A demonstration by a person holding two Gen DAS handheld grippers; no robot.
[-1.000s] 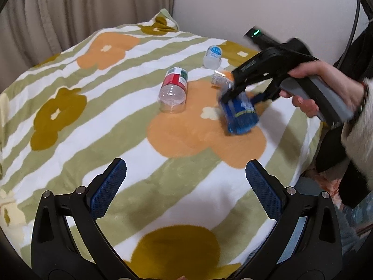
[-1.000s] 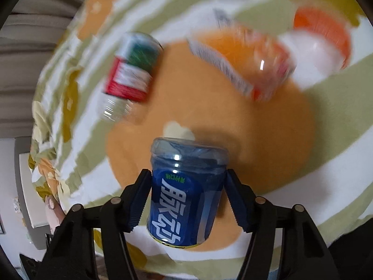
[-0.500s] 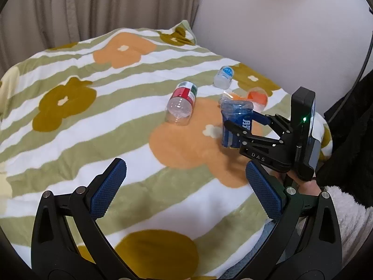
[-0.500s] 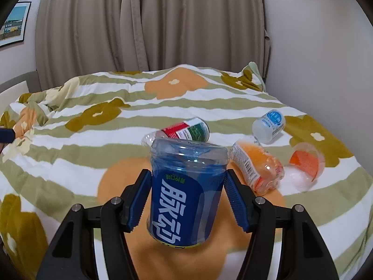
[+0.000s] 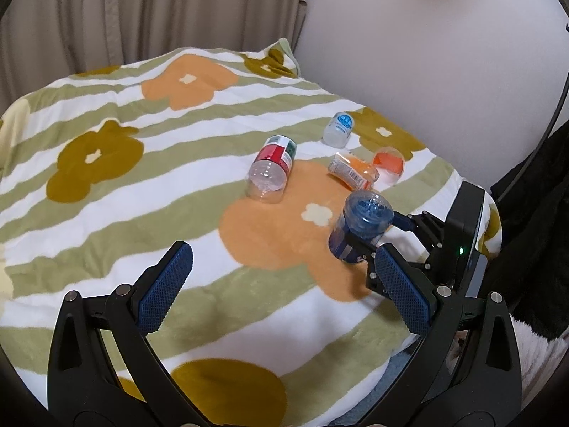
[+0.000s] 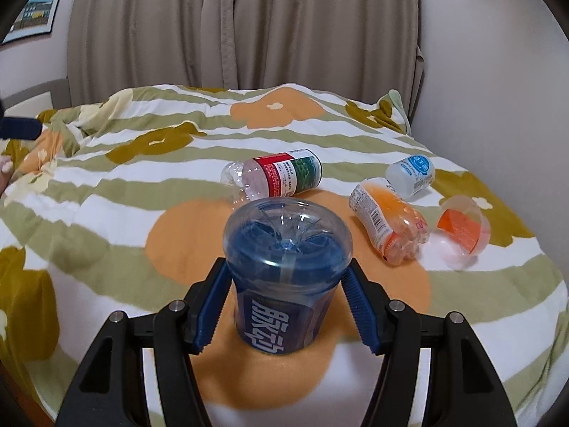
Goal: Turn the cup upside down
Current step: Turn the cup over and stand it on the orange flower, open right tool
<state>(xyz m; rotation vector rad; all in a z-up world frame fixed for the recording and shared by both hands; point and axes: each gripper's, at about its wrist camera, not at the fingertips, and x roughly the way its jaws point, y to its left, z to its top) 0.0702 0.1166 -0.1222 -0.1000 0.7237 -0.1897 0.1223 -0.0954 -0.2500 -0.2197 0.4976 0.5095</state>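
Note:
The blue cup [image 6: 286, 284], a cut bottle bottom with white characters, stands bottom-up on the orange flower of the blanket. My right gripper [image 6: 284, 304] has its blue pads against the cup's two sides, shut on it. In the left wrist view the same cup [image 5: 361, 226] and the right gripper [image 5: 370, 242] sit at the bed's right edge. My left gripper [image 5: 284, 290] is open and empty, hovering above the blanket near the front, left of the cup.
A red-green labelled cup [image 6: 281, 178] lies on its side behind the blue one. An orange cup [image 6: 386, 219], a clear cup with orange inside [image 6: 460, 229] and a small white-blue cup [image 6: 410, 174] lie to the right. Wall and curtain stand behind the bed.
My right gripper has turned the blue cup over and brought it down onto the blanket near the right edge. The left gripper stayed open and drew back a little.

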